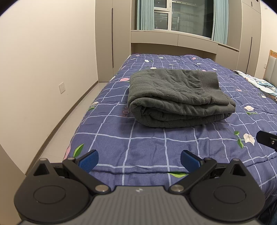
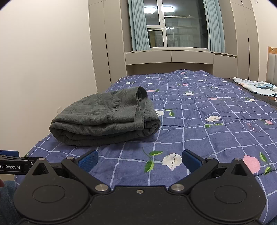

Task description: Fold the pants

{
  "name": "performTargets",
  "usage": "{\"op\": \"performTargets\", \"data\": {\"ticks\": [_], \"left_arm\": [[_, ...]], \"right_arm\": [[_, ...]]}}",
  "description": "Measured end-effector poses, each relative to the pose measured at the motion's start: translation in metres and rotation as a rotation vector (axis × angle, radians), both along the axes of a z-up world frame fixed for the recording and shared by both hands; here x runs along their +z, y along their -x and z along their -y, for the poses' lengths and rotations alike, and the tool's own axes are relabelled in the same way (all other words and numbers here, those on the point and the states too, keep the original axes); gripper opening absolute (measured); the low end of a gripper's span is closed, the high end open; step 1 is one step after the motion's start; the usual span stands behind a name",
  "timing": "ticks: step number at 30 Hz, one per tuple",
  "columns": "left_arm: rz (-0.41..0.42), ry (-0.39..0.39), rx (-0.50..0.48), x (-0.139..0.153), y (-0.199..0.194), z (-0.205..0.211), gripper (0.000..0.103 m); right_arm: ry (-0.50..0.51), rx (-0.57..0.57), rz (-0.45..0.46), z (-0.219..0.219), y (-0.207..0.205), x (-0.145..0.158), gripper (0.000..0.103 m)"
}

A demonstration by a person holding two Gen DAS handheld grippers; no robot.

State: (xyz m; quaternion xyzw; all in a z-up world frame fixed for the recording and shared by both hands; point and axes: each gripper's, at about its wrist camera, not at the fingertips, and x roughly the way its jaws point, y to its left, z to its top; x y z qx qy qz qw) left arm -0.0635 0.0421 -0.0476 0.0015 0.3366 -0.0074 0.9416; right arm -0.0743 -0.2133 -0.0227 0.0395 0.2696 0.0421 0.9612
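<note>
Left wrist view shows a big bed [image 1: 155,147] with a blue checked blanket that has flowers on it, filling the middle and right of the frame. A window [image 1: 181,15] with pale blue curtains sits at the top, with beige cupboards around it. The pants [image 1: 176,98] are dark grey and fuzzy. They lie folded in a thick bundle on the blanket, in the middle of the frame. At the bottom, the left gripper [image 1: 139,160] has its two blue pads spread wide apart, with nothing between them. It is near the front edge of the bed, apart from the pants.

Right wrist view has the same bed [image 2: 207,131], and the pants [image 2: 105,119] sit at the middle left. Some light blue cloth [image 2: 254,85] lies at the far right. The right gripper [image 2: 139,160] at the bottom is also wide open and holds nothing, above a white flower [image 2: 172,161] on the blanket.
</note>
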Motion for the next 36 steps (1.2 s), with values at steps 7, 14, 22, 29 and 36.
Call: {"op": "performTargets", "data": {"ticks": [7,14,22,29,36], "left_arm": [[0.001,0.0,0.0,0.0001,0.0002,-0.0005,0.103],[-0.009,0.006,0.013,0.0015,0.0011,-0.0009,0.103],[-0.023,-0.037,0.064,0.0042,0.0021,0.0005,0.103],[-0.013,-0.036,0.052,0.0051,0.004,0.0013,0.103],[-0.018,-0.034,0.053,0.0042,0.0039,0.0016,0.103]], "right_arm": [[0.0,0.0,0.0,-0.0005,-0.0001,0.0002,0.103],[0.0,0.001,0.001,-0.0007,0.0001,0.0004,0.103],[0.0,0.002,-0.001,-0.0021,-0.0001,0.0003,0.103],[-0.001,0.006,-0.004,-0.004,-0.0005,-0.0007,0.103],[-0.006,0.009,-0.01,-0.0013,-0.0003,-0.0024,0.103]]}}
